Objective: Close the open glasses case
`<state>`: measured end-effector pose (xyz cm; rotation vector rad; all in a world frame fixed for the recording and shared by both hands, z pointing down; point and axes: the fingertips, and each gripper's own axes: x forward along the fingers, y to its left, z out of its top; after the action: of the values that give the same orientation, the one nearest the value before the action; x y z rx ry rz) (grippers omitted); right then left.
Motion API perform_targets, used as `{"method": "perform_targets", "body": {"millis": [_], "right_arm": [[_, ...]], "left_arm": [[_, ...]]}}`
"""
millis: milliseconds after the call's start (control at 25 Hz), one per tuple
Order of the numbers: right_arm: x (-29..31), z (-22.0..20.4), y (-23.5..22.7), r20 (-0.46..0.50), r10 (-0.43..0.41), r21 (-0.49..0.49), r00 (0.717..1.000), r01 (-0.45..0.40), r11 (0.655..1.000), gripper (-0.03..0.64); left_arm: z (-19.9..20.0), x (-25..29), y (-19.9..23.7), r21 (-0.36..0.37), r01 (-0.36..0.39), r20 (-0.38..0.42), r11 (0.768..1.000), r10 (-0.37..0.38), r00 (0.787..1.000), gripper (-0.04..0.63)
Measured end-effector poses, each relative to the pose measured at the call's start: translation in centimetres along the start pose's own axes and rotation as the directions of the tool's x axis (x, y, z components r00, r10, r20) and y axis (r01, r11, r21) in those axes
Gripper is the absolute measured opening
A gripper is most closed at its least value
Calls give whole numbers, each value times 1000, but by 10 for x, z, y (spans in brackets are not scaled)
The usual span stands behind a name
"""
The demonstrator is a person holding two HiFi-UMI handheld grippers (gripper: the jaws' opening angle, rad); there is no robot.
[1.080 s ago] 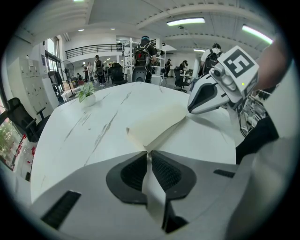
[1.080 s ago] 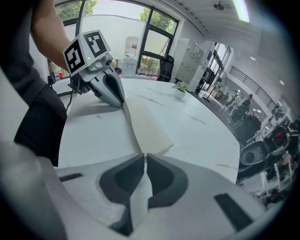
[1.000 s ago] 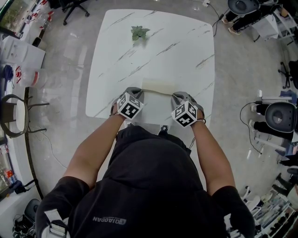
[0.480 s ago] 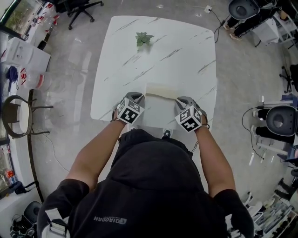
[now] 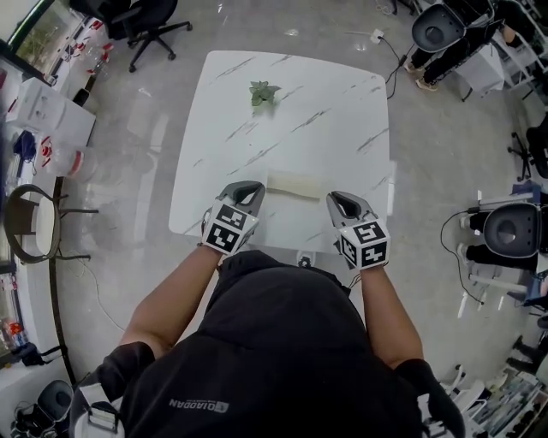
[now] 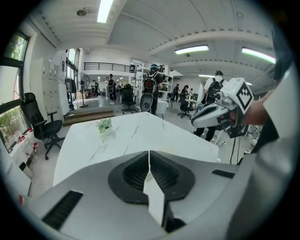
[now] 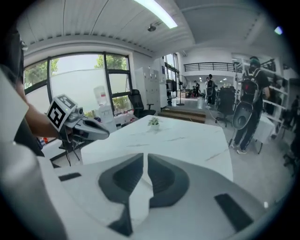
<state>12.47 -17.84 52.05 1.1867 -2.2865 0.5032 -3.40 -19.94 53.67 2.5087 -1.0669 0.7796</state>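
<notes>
The cream glasses case lies flat near the front edge of the white marble table, and its lid looks down. My left gripper hovers just left of the case and my right gripper just right of it, both raised clear of it. In the left gripper view the left gripper's jaws have just been closing and meet along a thin slit with nothing between them. The right gripper's jaws also stand together, holding nothing. Both gripper bodies hide the case in their own views.
A small potted plant stands at the table's far side. An office chair is beyond the far left corner and a round chair stands to the left. More chairs and equipment stand on the floor to the right.
Both grippers have lifted up and drawn back from the two ends of the case. The case's pale lid, earlier spread open toward the person, now lies down on it.
</notes>
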Motion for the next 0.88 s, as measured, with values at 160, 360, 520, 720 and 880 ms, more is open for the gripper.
{"method": "perform_targets", "body": {"millis": [160, 360, 520, 720, 880], "right_arm": [[-27, 34, 4, 113, 31, 89, 993, -41, 995, 25], [-52, 66, 15, 218, 57, 134, 974, -87, 987, 3], [-63, 86, 19, 275, 55, 140, 960, -96, 986, 2], [-75, 103, 17, 334, 48, 157, 941, -106, 982, 2], [-84, 113, 17, 360, 42, 161, 932, -107, 981, 2]], "left_arm": [[32, -17, -7, -65, 32, 82, 997, -27, 996, 5], [66, -35, -10, -83, 53, 163, 995, -39, 986, 4], [85, -48, -14, -86, 66, 206, 994, -47, 977, 3], [102, -67, -17, -84, 70, 243, 994, -48, 969, 3], [113, -82, -16, -71, 53, 268, 996, -32, 963, 3]]}}
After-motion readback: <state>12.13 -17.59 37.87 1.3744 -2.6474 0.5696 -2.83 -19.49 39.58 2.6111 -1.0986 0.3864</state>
